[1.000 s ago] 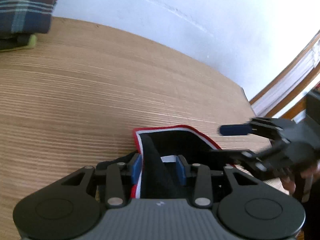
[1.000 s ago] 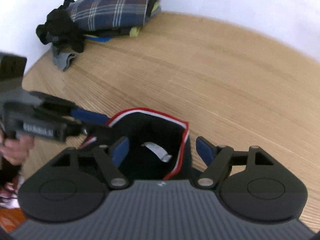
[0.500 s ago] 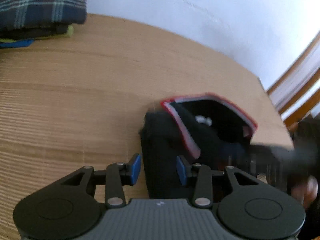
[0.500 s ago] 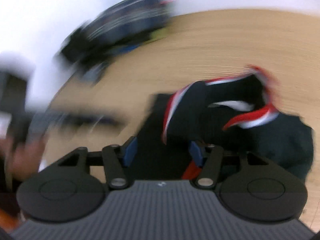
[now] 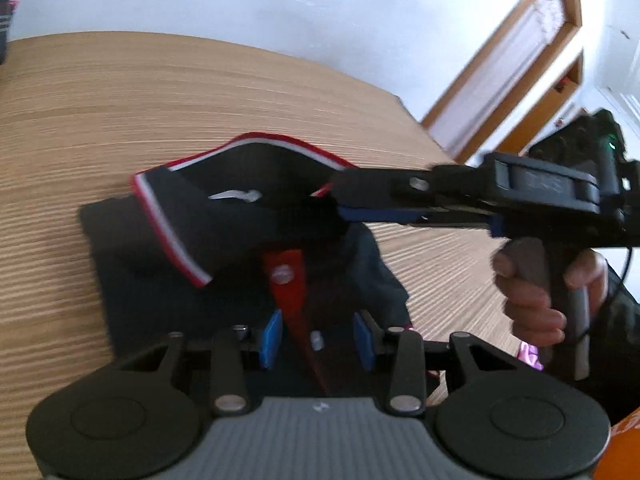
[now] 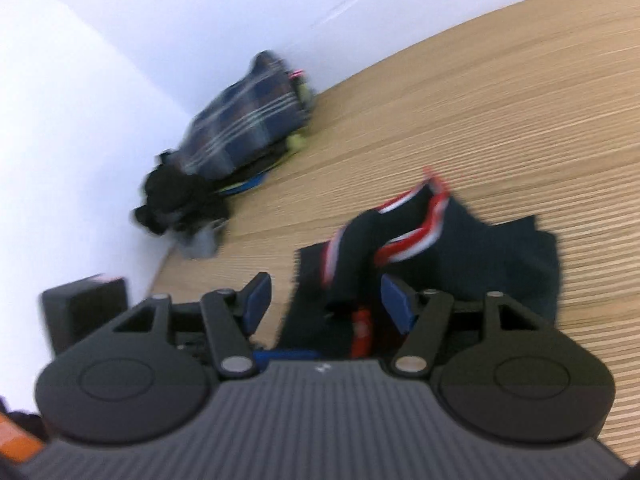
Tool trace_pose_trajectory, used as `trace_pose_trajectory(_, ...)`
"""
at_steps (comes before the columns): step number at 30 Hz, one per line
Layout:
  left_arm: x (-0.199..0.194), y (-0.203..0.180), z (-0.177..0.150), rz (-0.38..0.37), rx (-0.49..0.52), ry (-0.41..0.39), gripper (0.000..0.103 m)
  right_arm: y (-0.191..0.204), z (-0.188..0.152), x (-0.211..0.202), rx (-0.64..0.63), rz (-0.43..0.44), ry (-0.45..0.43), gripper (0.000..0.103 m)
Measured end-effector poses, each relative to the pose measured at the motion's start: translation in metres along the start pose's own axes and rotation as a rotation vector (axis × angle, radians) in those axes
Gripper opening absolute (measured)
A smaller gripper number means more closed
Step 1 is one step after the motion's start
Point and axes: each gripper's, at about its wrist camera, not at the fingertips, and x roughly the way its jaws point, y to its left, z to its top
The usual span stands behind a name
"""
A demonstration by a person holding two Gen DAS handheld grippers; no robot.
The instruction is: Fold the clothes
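Observation:
A dark polo shirt [image 5: 160, 272] with a red-and-white trimmed collar [image 5: 256, 140] lies on the wooden table [image 5: 200, 88], its red button placket [image 5: 286, 276] running towards me. My left gripper [image 5: 318, 338] hovers over the placket with its blue pads apart and nothing pinched. From the right, my right gripper [image 5: 340, 200] reaches in to the raised collar, a hand [image 5: 532, 292] on its handle. In the blurred right wrist view the right gripper [image 6: 326, 298] straddles an upright fold of the shirt [image 6: 500, 256]. Its jaws are opening and the pads stand clear of the cloth.
A pile of folded clothes topped by a plaid garment [image 6: 248, 128] sits at the wall, with a black garment [image 6: 176, 196] bunched beside it. The table's right edge meets a wooden door frame [image 5: 500, 60]. Something orange [image 5: 624, 440] shows at the lower right.
The bunched shirt now lies flatter, with its body spread towards me. My right gripper has rolled and swung in to the collar. The cloth no longer rises between my left pads.

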Motion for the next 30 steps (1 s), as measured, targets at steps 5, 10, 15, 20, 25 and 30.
trace_pose_trajectory(5, 0.005, -0.001, 0.002, 0.018, 0.011, 0.014, 0.042, 0.02, 0.007, -0.003, -0.344, -0.146, -0.002, 0.065)
trace_pose_trajectory(10, 0.006, 0.002, -0.003, 0.033, 0.008, 0.024, 0.043, 0.061, 0.006, 0.007, -1.062, -0.184, 0.226, 0.063)
trace_pose_trajectory(15, 0.002, 0.0, -0.008, 0.052, 0.005, 0.017, 0.043, 0.07, 0.023, 0.059, -1.239, -0.041, 0.578, 0.061)
trace_pose_trajectory(20, -0.006, -0.002, -0.015, 0.072, -0.027, 0.004, 0.044, 0.036, 0.051, 0.079, -1.001, -0.017, 0.674, 0.062)
trace_pose_trajectory(25, 0.002, -0.005, -0.012, 0.065, -0.029, 0.007, 0.044, 0.032, 0.042, 0.068, -1.035, 0.007, 0.707, 0.062)
trace_pose_trajectory(30, 0.009, -0.009, -0.004, 0.076, -0.014, 0.018, 0.044, 0.023, 0.038, 0.068, -1.075, 0.009, 0.704, 0.062)
